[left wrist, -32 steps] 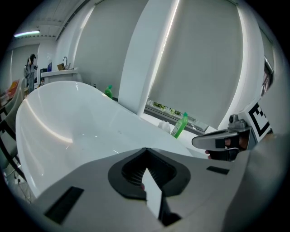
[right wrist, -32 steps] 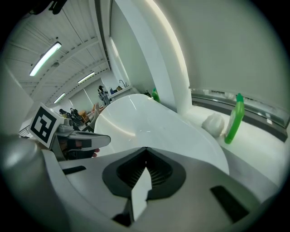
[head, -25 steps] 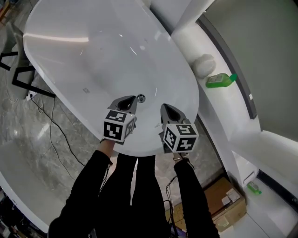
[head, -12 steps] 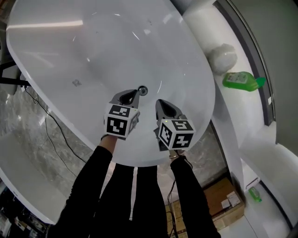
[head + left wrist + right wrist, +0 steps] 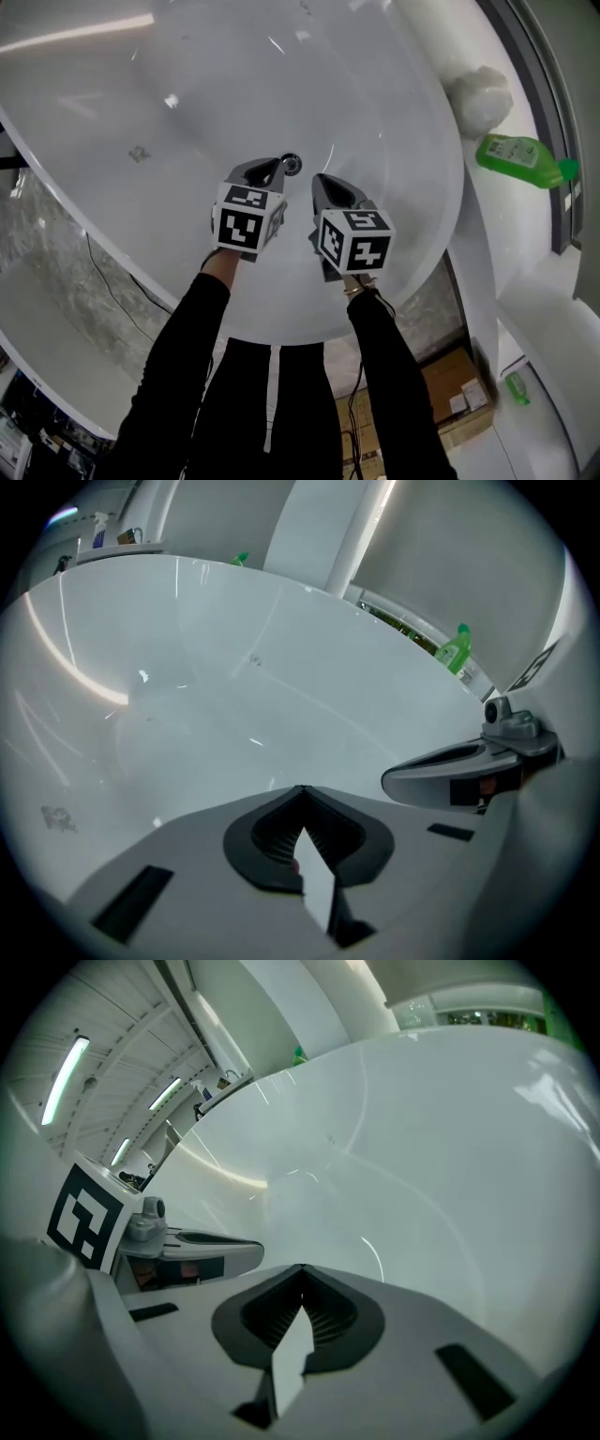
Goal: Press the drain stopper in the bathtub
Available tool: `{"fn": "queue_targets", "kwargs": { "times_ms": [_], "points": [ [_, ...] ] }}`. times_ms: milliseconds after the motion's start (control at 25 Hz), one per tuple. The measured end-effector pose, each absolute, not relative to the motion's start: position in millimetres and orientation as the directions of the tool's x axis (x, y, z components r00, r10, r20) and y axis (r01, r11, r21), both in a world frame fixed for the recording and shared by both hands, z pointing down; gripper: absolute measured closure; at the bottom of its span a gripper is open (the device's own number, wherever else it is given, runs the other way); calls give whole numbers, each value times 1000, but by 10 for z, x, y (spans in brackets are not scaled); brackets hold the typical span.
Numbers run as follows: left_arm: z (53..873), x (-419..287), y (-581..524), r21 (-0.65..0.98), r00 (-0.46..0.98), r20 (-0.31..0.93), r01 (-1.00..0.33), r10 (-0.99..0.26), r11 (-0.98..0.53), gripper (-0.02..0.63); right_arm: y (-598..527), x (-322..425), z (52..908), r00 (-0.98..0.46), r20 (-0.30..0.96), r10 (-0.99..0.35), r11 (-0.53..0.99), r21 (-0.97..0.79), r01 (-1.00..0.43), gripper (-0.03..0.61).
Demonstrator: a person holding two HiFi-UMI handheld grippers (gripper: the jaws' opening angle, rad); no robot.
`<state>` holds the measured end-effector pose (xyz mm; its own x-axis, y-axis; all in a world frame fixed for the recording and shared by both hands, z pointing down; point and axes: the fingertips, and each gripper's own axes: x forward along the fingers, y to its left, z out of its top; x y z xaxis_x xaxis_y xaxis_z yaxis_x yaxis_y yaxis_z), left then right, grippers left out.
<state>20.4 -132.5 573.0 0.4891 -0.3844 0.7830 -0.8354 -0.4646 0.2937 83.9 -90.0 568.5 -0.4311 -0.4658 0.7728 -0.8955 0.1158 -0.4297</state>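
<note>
In the head view a small round chrome drain stopper [image 5: 292,164] sits in the floor of the white bathtub [image 5: 187,103]. My left gripper [image 5: 275,168] is shut, and its tips lie just left of the stopper, very near it. My right gripper [image 5: 322,182] is also shut and hangs a little to the stopper's right and nearer me. In the left gripper view the shut jaws [image 5: 300,789] point at bare tub wall, with the right gripper [image 5: 455,766] alongside. The right gripper view shows its shut jaws [image 5: 302,1267] and the left gripper [image 5: 192,1246]. Neither gripper view shows the stopper.
A green bottle [image 5: 520,155] and a white puff [image 5: 480,98] lie on the ledge right of the tub. A cardboard box [image 5: 459,389] and a second small green bottle [image 5: 517,387] are at lower right. Cables [image 5: 103,281] trail over the marble floor at left.
Both grippers have moved forward over the tub rim and deeper into the tub. The left gripper's tips have come up beside the stopper. Both stayed shut.
</note>
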Motion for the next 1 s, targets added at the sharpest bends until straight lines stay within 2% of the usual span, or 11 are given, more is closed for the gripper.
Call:
{"fn": "queue_targets", "kwargs": {
  "times_ms": [1000],
  "points": [
    [7083,231,-1301,336,452,862,-849,-229,-408,607,-865,835,6927,-423,847,-322,47,-432,-901,577]
  ]
}}
